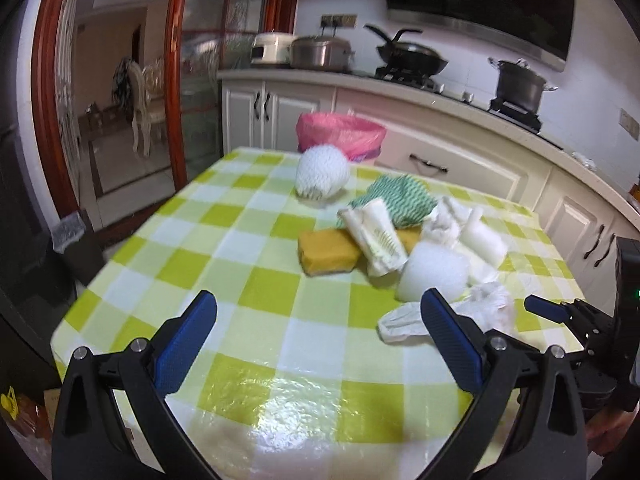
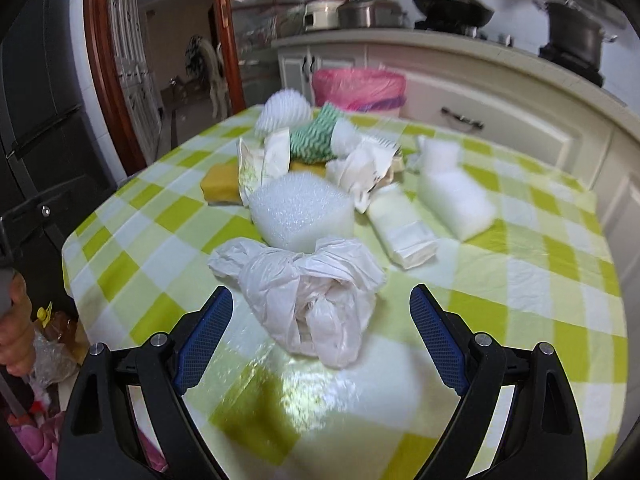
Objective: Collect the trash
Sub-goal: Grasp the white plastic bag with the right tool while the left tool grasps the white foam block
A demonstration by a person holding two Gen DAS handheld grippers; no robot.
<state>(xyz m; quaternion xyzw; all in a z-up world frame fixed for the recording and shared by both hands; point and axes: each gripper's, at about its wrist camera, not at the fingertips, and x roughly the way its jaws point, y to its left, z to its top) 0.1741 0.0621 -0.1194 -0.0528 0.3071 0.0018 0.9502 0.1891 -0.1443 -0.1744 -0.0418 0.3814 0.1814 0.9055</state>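
The crumpled white plastic bag [image 2: 320,300] lies in the middle of the frame on the green and white checked table [image 2: 540,280], its long side running left to right. The right gripper [image 2: 320,322] is wide open around it, not touching. The left gripper [image 1: 318,330] is wide open too, holding nothing. Behind sits a white foam block [image 2: 302,216]. No words can be read.

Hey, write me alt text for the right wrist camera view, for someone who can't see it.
Open right tongs hover over a green-and-white checked table, lined up on a crumpled white plastic bag. Behind it lie a white foam block, tissue packs, a yellow sponge and a green zigzag cloth. A pink-lined trash bin stands beyond the table.
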